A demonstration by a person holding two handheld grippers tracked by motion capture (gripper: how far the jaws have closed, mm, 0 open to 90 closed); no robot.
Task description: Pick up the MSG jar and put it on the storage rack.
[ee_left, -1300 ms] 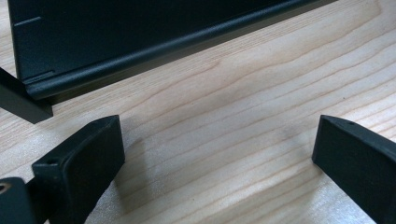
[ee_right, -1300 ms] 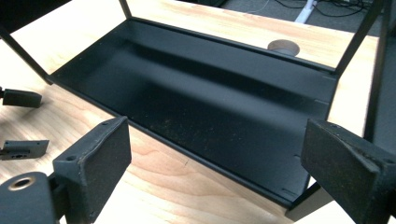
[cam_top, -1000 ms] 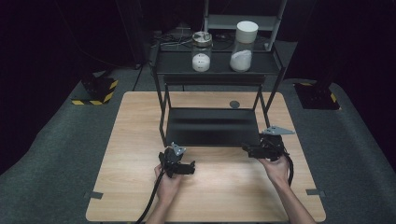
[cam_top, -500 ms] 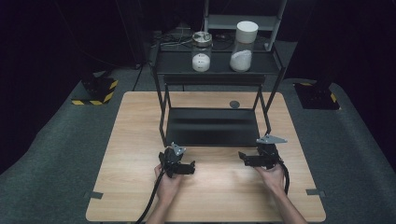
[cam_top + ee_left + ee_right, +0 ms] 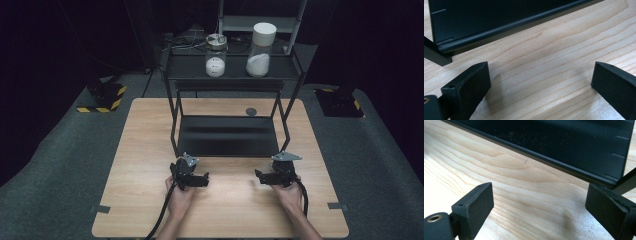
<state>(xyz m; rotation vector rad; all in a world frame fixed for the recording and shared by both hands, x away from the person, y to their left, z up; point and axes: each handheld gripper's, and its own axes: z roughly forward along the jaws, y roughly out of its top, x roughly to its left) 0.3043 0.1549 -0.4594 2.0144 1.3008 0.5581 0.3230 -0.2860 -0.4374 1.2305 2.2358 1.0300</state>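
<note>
A black metal rack (image 5: 230, 82) stands on the wooden table (image 5: 150, 135), its low shelf (image 5: 227, 135) near the tabletop. On its top shelf sit a small jar with a metal lid (image 5: 216, 55) and a taller jar with a white lid (image 5: 261, 44), both holding white powder. My left gripper (image 5: 205, 180) rests low over the table just in front of the rack, jaws open with nothing between them (image 5: 540, 82). My right gripper (image 5: 258, 175) lies low at the front right, pointing left, also open and empty (image 5: 540, 205). The rack's base edge (image 5: 506, 27) lies just ahead of both.
A small dark round disc (image 5: 251, 111) lies on the table behind the rack. Black-and-yellow striped blocks (image 5: 102, 97) sit on the grey floor at the left, and a dark one (image 5: 340, 100) at the right. Tape tabs (image 5: 100, 208) mark the table's front corners.
My right gripper has come down and toward the table's front, from beside the rack's right leg to just above the tabletop. The left gripper has stayed put.
</note>
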